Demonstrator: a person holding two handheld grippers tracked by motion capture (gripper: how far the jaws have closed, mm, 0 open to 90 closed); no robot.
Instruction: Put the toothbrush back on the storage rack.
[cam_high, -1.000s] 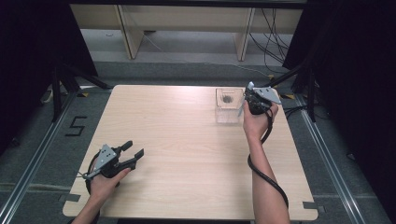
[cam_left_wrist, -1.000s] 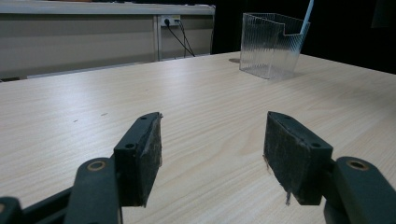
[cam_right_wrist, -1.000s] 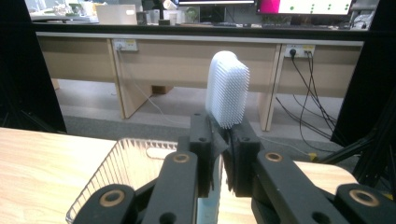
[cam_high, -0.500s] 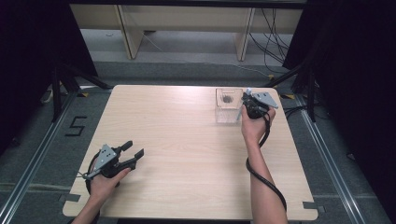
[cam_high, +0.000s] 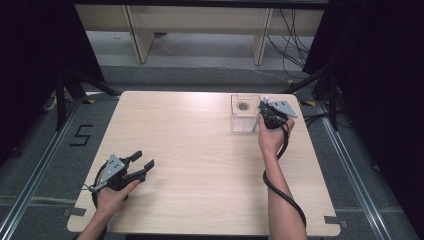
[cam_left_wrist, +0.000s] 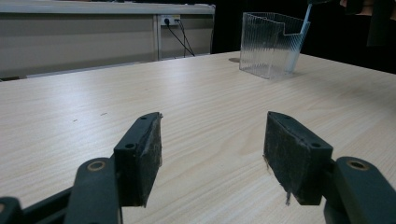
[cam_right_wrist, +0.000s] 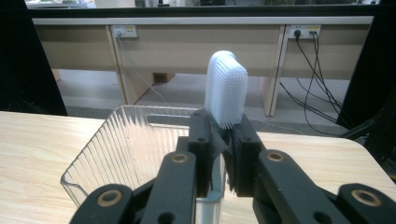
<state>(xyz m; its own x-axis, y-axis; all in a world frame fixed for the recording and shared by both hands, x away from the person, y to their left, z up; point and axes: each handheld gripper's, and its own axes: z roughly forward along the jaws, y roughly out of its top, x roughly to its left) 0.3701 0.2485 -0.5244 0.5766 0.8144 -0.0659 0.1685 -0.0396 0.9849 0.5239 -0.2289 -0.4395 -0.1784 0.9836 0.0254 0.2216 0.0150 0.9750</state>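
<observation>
gripping a toothbrush (cam_right_wrist: 227, 88) upright, right tool (cam_right_wrist: 223, 154) beside clear holder (cam_right_wrist: 126, 149)

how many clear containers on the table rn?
1. The clear ribbed container stands at the table's far right, beside the right hand-held gripper holding a toothbrush.

Toothbrush (cam_right_wrist: 227, 88) handle hidden between right hand-held gripper (cam_right_wrist: 223, 140) jaws
</observation>
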